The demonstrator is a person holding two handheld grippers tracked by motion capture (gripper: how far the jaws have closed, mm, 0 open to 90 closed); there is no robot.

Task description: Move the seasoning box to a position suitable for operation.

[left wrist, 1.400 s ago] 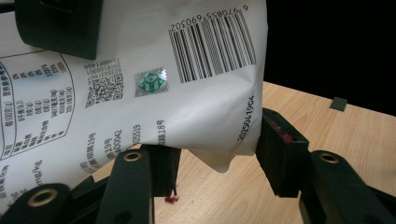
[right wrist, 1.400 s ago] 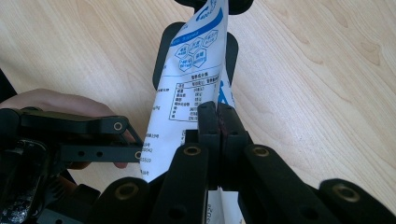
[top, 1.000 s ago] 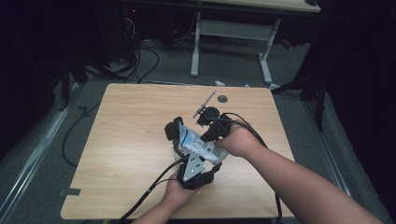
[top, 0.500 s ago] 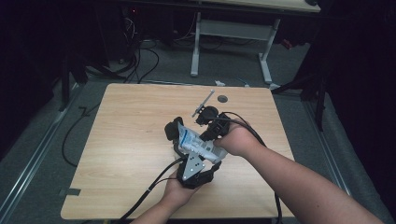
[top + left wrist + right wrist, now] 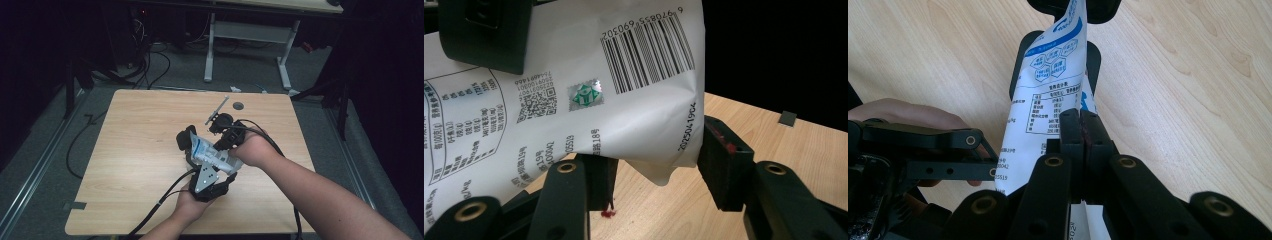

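White pouch (image 5: 1040,95) pinched by shut right gripper (image 5: 1081,131); left gripper (image 5: 654,167) half-open around it, contact unclear.

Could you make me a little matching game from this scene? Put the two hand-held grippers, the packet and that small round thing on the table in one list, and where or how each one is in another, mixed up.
Things:
1. left hand-held gripper
2. right hand-held gripper
3. white packet
4. small dark disc

States:
A. lies alone near the table's far edge
B. jaws pressed together on the packet's edge
C. held up between both grippers, barcode showing
D. jaws apart, around the packet's lower corner

Pairs: 1-D, 2-B, 3-C, 4-A
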